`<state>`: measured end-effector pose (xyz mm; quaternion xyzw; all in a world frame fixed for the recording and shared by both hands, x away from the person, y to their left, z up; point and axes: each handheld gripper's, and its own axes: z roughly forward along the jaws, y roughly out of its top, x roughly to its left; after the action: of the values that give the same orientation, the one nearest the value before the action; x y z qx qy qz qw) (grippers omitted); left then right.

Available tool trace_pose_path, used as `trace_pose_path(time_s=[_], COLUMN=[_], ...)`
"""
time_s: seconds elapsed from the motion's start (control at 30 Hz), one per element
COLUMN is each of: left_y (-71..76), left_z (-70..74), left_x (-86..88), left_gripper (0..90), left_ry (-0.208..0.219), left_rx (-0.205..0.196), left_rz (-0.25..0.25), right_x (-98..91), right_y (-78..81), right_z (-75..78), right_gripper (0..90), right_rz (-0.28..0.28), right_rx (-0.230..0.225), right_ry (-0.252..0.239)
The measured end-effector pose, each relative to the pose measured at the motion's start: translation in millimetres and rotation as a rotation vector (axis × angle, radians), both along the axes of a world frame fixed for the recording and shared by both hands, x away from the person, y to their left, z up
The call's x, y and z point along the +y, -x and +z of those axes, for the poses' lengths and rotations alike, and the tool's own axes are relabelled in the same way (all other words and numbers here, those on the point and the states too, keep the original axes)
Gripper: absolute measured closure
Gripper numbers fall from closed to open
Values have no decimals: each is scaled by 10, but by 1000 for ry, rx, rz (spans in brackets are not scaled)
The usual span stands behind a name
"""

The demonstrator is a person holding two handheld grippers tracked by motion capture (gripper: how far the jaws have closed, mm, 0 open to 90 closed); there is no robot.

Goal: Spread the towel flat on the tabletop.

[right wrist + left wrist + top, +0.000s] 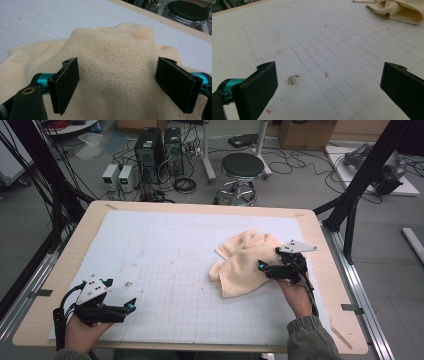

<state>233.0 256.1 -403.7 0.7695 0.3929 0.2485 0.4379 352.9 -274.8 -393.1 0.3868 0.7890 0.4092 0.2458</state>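
Observation:
A crumpled cream towel [245, 260] lies on the right half of the white grid mat [165, 245]. My right gripper [262, 266] is at the towel's right edge, pointing left into it. In the right gripper view a raised fold of the towel [115, 50] sits between the spread jaws of this gripper [117, 62], and the pads do not press on it. My left gripper [131, 305] rests at the front left of the mat, open, with bare mat between its jaws [329, 68]. From there the towel [397, 10] shows far off at the upper right.
The mat covers a wooden table [75, 250] with its edges bare all round. Dark smudges [292, 80] mark the mat near my left gripper. Behind the table stand a black stool [242, 167], computer cases [155, 147] and cables. Black frame posts [365, 175] rise at both sides.

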Motion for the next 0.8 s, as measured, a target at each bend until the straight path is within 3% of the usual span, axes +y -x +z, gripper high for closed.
trace_pose_path(time_s=[0.03, 0.13, 0.23, 0.53, 0.6, 0.8], left_y=[-2, -7, -10, -20, -21, -27], left_z=[1, 0, -1, -3, -4, -9], left_x=[1, -1, 0, -14, -15, -9], left_gripper=[18, 18, 18, 18, 18, 18], left_ry=[-1, -6, -6, -1, -5, -4], left_rx=[3, 3, 3, 4, 3, 7], left_rz=[-4, -7, -8, -8, -12, -9], right_x=[35, 78, 132, 183, 195, 165], right_y=[-41, -77, -108, -141, -145, -151], right_z=[-52, -111, -161, -220, -232, -219], right_gripper=[244, 267, 382, 569, 636, 729], right_rz=[3, 2, 3, 13, 24, 39], right_rx=[17, 39, 39, 42, 40, 48], right_ry=[27, 63, 90, 102, 95, 69])
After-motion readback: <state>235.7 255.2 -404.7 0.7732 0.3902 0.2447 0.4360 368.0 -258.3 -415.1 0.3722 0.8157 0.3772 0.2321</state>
